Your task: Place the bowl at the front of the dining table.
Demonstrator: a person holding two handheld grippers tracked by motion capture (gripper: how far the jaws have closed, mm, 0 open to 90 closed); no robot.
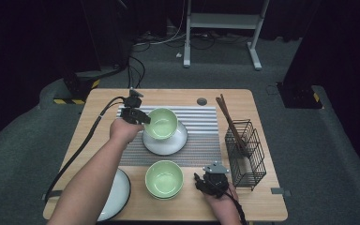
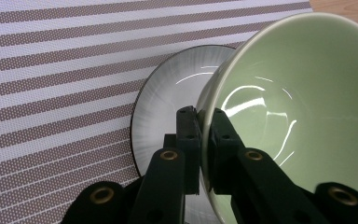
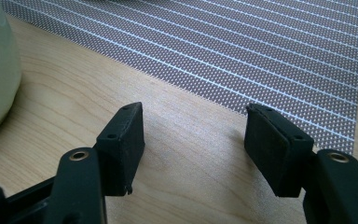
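Leftmost, a second plate (image 1: 117, 194) sits at the table's near edge, partly under the forearm. Next, the left gripper (image 1: 143, 118) has its jaws clamped on the near-left rim of a green bowl (image 1: 162, 123); in the left gripper view one pad sits outside the wall and one inside, with the bowl (image 2: 289, 102) tipped and the white plate (image 2: 163, 116) showing beneath it. The bowl lies just right of that gripper, over the plate (image 1: 166, 143) in the middle of the striped mat (image 1: 201, 119). I cannot tell whether its foot touches the plate or hangs just above. The relation that matters, as I judge it, is bowl over plate: the bowl looks roughly centred, so a straight drop would seat it, while a sideways pull could drag the plate.

Further right, a second green bowl (image 1: 164, 179) stands off the mat near the front edge, just left of the right gripper (image 1: 201, 180). That gripper rests with jaws parted and nothing between them, bare wood under them. It is the nearer one to this second bowl. At the far right stands a wire basket (image 1: 246, 154) with chopsticks (image 1: 229, 119), close to the table's right edge; open mat lies between it and the plate.
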